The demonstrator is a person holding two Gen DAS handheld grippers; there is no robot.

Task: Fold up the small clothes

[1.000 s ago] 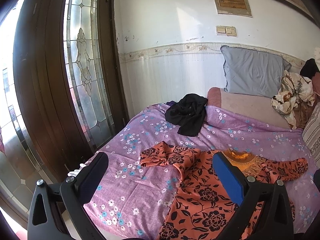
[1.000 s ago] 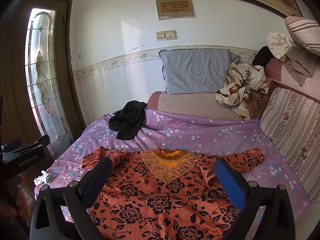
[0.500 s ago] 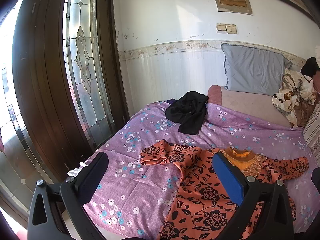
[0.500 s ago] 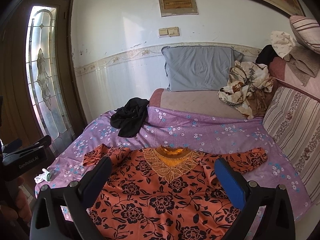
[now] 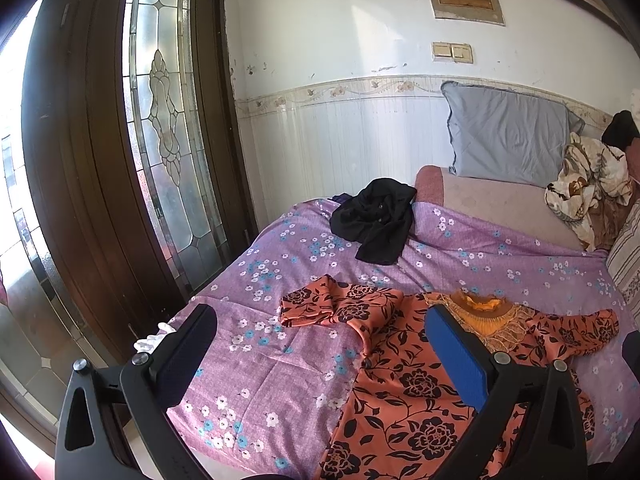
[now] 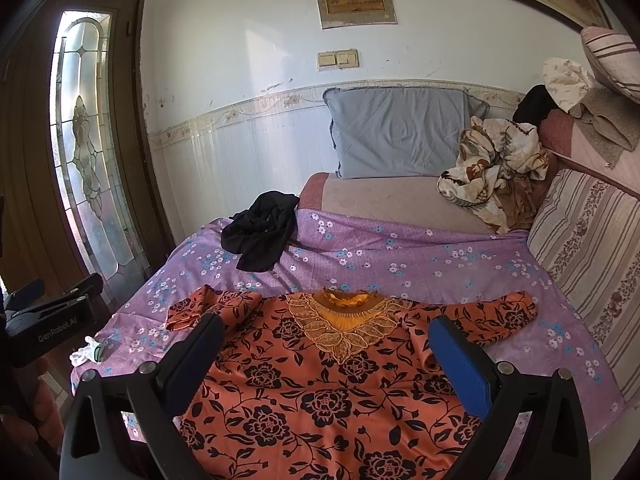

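The right wrist view shows an orange floral blouse spread face-up on the purple flowered bedsheet, one sleeve stretched out flat and the other bunched near the bed's edge, with the right hand-held gripper hovering above it, jaws wide apart and empty. The left hand-held gripper hangs likewise wide and empty over the crumpled sleeve. Folding appears not yet begun; the next move likely calls for pinching that sleeve's cuff and straightening it or drawing it across the chest.

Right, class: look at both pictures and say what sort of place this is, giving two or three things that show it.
Most likely a bedroom in a home. A bed with a flowered purple cover fills the view, a grey pillow leans against the wall, and an orange flowered top is spread out on the cover.
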